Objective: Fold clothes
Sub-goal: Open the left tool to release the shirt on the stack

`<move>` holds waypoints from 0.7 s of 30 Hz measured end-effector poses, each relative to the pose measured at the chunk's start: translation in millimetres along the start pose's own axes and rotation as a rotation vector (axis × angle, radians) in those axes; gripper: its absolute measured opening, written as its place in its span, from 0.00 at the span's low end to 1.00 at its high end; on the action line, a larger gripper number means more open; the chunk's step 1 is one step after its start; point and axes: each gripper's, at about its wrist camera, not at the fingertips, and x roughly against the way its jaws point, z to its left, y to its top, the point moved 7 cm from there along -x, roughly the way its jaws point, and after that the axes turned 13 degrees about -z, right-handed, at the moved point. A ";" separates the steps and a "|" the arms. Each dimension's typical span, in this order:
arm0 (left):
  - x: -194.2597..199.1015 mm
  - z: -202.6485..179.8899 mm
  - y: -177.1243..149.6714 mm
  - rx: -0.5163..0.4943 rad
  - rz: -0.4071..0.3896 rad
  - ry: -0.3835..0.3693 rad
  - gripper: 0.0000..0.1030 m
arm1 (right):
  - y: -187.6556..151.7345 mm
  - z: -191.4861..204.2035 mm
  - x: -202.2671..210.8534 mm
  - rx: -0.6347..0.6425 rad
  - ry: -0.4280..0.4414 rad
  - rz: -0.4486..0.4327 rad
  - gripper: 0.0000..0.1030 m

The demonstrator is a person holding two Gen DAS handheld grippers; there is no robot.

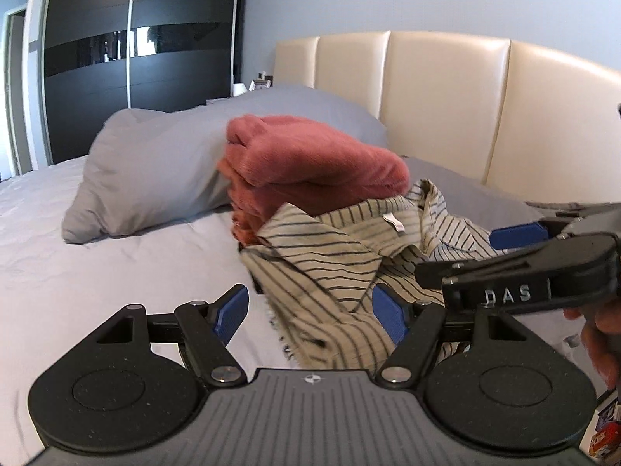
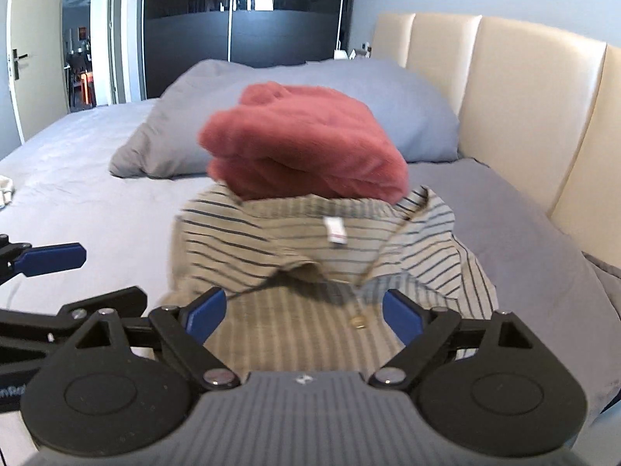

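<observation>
A cream shirt with dark stripes [image 1: 333, 256] lies crumpled on the grey bed, also in the right wrist view [image 2: 310, 240]. A folded pink-red garment [image 1: 310, 163] sits on its far side, resting partly on it [image 2: 306, 151]. My left gripper [image 1: 310, 312] is open, its blue pads either side of the shirt's near hem. My right gripper [image 2: 304, 312] is open over the shirt's front near a button. The right gripper shows from the side in the left wrist view [image 1: 520, 256], and one left finger [image 2: 50, 258] shows in the right wrist view.
Grey pillows [image 1: 163, 171] lie against a cream padded headboard [image 1: 446, 93]. The grey bedsheet [image 1: 97, 279] spreads to the left. A dark sliding wardrobe [image 1: 136, 50] stands behind. A small white object [image 2: 6, 190] lies at the bed's left edge.
</observation>
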 end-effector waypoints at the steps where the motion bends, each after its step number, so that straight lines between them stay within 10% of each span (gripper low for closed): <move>1: 7.0 4.6 2.6 0.004 -0.006 0.005 0.68 | 1.6 5.5 5.6 0.002 -0.003 -0.007 0.87; 21: 156.2 122.8 -16.0 -0.065 -0.011 0.114 0.72 | -26.0 175.9 105.4 -0.067 0.076 -0.098 0.90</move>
